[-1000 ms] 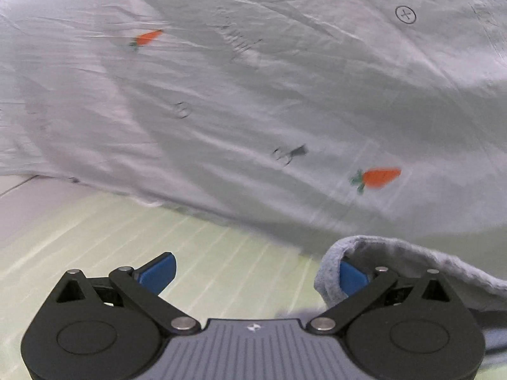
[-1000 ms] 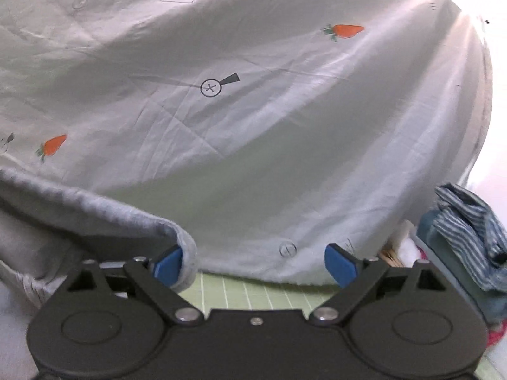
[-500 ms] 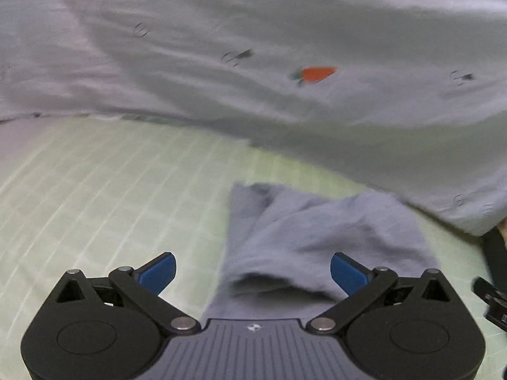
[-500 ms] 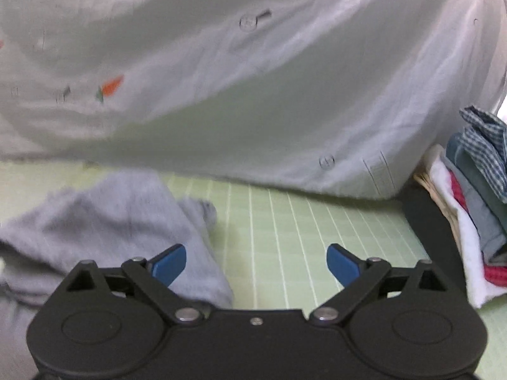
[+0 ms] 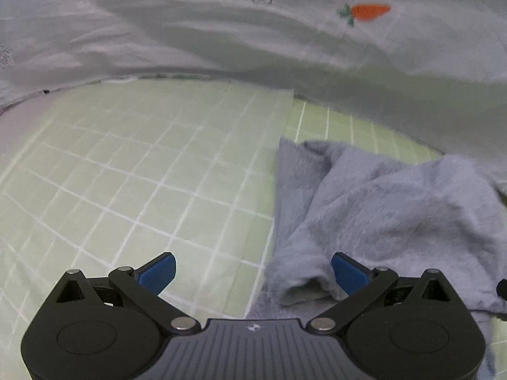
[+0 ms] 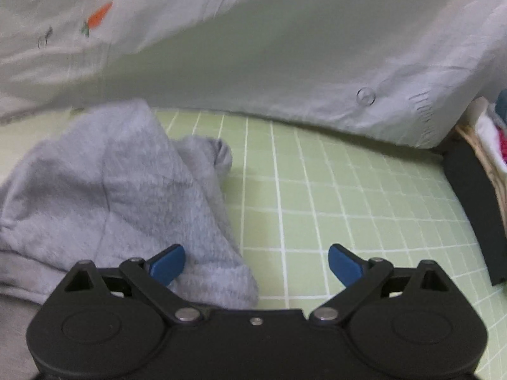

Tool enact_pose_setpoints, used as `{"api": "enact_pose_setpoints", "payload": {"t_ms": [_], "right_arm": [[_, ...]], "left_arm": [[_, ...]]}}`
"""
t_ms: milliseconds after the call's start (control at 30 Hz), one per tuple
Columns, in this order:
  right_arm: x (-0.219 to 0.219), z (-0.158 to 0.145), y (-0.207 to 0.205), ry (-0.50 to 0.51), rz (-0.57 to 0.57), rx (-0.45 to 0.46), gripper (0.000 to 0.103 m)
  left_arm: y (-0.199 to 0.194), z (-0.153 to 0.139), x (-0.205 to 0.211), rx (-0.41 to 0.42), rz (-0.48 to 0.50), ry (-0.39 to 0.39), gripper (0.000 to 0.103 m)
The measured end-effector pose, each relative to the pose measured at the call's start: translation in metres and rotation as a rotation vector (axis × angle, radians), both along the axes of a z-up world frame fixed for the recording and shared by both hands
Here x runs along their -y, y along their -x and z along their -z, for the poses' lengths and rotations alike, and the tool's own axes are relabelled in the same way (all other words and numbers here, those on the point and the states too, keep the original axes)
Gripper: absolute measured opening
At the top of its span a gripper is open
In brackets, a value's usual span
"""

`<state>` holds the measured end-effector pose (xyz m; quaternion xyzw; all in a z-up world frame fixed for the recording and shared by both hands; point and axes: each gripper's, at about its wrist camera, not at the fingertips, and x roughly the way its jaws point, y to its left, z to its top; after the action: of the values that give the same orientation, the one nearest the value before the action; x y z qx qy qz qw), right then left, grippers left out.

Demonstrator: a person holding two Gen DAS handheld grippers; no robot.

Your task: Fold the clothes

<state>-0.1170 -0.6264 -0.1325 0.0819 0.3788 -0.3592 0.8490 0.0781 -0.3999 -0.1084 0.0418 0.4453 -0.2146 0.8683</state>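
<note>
A second ago each hand-held gripper had an edge of the grey garment (image 5: 389, 202) draped at one pad, lifted against the carrot-print sheet (image 5: 221, 31); now the garment lies released in a loose heap on the green grid mat (image 5: 126, 171), just in front of the sheet; the left hand-held gripper (image 5: 252, 269) is spread wide, a rolled cuff lying between its pads ungripped; the right hand-held gripper (image 6: 256, 264) is likewise spread, its left pad over the garment's edge, nothing pinched; judging by the rumpled layers, the fold looks rough and probably needs straightening; a clothes pile (image 6: 494, 123) sits right of the mat
</note>
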Motion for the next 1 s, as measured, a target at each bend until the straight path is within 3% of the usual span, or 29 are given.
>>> {"api": "enact_pose_setpoints", "payload": {"t_ms": [133, 233, 500, 767, 867, 1000], "right_arm": [[-0.015, -0.026, 0.026, -0.006, -0.004, 0.057, 0.098], [-0.029, -0.029, 0.052, -0.066, -0.018, 0.063, 0.098], [-0.087, 0.002, 0.119, -0.203, -0.043, -0.017, 0.098], [-0.128, 0.021, 0.161, -0.3, -0.012, -0.053, 0.098], [-0.143, 0.023, 0.173, -0.301, -0.009, -0.065, 0.098], [-0.161, 0.026, 0.191, -0.299, 0.002, -0.063, 0.094]], "left_arm": [[0.024, -0.017, -0.022, -0.019, 0.014, 0.019, 0.102], [0.048, -0.017, -0.047, -0.041, 0.008, 0.002, 0.102], [0.118, 0.004, -0.104, -0.111, 0.037, -0.083, 0.102], [0.16, 0.02, -0.142, -0.179, 0.061, -0.097, 0.101], [0.172, 0.023, -0.147, -0.191, 0.081, -0.09, 0.096], [0.186, 0.021, -0.146, -0.174, 0.146, -0.095, 0.081]]}}
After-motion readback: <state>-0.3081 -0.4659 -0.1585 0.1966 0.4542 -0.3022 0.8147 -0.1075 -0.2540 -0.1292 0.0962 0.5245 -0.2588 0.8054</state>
